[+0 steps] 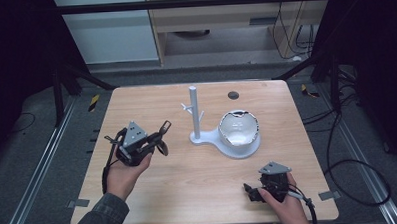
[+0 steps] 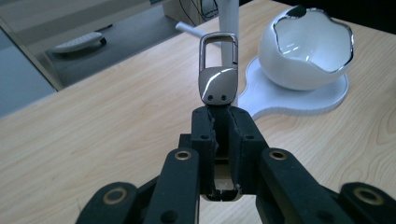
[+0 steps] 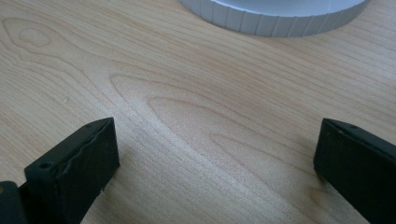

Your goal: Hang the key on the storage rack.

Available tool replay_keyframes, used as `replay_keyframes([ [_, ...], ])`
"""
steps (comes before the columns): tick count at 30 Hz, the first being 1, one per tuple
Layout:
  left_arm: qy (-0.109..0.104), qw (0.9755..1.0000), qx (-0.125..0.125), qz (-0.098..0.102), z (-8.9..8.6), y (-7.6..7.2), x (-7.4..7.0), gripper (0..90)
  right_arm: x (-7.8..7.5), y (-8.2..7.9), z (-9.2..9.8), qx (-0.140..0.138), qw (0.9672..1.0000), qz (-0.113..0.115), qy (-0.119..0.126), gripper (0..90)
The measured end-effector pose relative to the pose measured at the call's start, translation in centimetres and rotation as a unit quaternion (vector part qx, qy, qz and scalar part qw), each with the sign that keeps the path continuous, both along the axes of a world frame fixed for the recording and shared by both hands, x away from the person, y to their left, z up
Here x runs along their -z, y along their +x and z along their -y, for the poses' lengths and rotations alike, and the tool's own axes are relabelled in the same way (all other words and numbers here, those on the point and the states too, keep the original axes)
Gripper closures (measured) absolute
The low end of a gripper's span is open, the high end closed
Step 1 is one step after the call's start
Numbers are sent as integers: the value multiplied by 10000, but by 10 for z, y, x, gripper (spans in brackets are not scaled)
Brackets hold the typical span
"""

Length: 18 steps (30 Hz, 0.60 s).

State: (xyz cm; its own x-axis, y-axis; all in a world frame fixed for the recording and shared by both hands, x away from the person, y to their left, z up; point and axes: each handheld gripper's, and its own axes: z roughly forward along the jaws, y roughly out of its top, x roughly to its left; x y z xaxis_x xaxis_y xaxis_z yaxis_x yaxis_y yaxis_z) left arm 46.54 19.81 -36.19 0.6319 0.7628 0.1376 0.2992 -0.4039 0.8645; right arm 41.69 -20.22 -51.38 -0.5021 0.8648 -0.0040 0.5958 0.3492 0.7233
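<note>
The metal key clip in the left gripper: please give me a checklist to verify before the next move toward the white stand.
1. Grip: left gripper is shut on the metal key clip, clamped at its lower end: ok.
2. Clip loop points away from the jaws and is free of them: ok.
3. Path to the white stand: bare table between gripper and post: ok.
4. Stand pegs carry nothing: ok.
5. Right gripper rests open near the table's front edge, away from the path: ok.
6. Whether the loop is wide enough for a peg: cannot tell.
</note>
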Motion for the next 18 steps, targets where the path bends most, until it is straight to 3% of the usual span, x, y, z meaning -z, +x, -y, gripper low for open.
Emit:
replay_keyframes([
  [4,-9,9998,21,176,9,4,-9,811,0,0,0,-8,10000,7,-8,4],
  [13,6,9996,76,278,30,15,-26,811,0,0,0,-25,10000,3,-2,4],
  [18,48,9995,62,298,38,21,-28,810,0,0,0,-36,10000,0,2,4],
])
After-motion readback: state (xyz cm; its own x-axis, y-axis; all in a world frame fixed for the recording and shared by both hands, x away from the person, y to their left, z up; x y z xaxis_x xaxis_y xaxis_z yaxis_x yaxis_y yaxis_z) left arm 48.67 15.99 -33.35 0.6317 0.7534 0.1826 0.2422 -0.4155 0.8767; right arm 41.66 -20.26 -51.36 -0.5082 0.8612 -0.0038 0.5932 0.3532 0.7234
